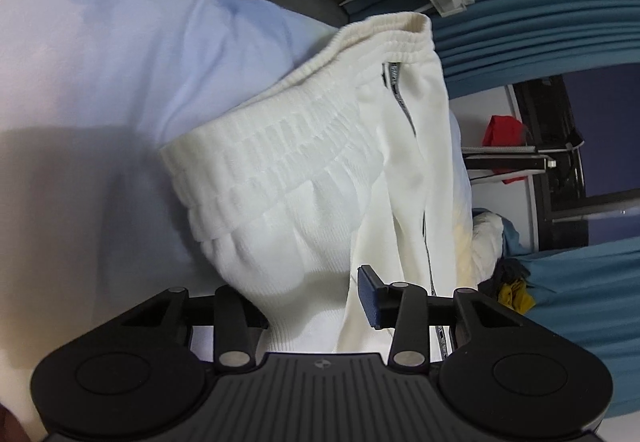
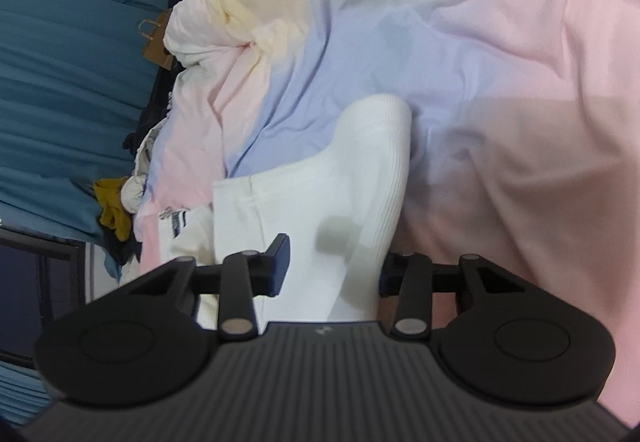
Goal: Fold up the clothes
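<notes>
Both tools hold the white trousers point(image 1: 304, 178), left tool point(image 1: 316, 302) near the waistband, right tool point(image 2: 332, 266) at the cuff, bedding point(image 2: 500, 42) open beyond.

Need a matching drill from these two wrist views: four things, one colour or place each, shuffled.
Things:
1. white sweatpants with ribbed elastic waistband
2. pleated curtain
3. crumpled cloth by the dark clothes pile
4. brown paper bag with handles

Colours or places:
A. mustard yellow
B. teal blue
C. between both grippers' fingers
D. at the far edge of the pastel bedding

Pairs: 1-C, 2-B, 3-A, 4-D
</notes>
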Action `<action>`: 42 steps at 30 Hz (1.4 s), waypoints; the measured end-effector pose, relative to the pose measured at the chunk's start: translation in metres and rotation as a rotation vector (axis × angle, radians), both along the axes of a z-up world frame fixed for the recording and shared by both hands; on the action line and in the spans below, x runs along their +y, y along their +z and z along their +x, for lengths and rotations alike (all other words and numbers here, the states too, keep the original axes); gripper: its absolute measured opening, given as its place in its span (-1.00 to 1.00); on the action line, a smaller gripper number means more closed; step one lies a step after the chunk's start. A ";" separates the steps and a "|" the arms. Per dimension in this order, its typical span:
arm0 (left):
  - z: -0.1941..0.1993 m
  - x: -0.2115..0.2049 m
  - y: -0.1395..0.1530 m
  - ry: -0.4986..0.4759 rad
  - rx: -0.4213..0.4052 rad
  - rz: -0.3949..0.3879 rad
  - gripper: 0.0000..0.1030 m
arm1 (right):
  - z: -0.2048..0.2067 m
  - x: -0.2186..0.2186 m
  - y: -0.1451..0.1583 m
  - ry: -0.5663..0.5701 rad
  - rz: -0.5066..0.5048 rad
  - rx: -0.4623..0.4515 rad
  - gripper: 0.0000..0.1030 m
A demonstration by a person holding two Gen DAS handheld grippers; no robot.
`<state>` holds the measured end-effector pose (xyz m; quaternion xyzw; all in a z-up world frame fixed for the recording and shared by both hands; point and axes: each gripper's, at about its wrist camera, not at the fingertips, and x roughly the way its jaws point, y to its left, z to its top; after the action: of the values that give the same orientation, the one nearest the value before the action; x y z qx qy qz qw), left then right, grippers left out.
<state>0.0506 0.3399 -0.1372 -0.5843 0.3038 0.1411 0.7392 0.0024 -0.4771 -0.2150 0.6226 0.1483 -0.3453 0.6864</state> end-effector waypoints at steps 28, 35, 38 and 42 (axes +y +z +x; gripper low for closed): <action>-0.096 0.092 0.082 -0.004 -0.191 0.037 -0.81 | -0.037 0.006 0.061 -0.005 -0.326 -0.245 -0.85; -0.057 0.094 0.098 -0.009 -0.184 0.052 -0.81 | -0.061 0.064 0.084 0.005 -0.376 -0.279 -0.85; -0.028 0.096 0.112 -0.013 -0.195 0.069 -0.81 | -0.056 0.074 0.103 0.001 -0.415 -0.299 -0.85; 0.019 0.097 0.128 -0.015 -0.200 0.100 -0.81 | -0.024 0.082 0.124 0.009 -0.478 -0.294 -0.85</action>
<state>0.0696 0.4372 -0.0097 -0.5556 0.2256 0.0916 0.7950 -0.0221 -0.3954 -0.0906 0.4858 -0.0360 -0.2734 0.8294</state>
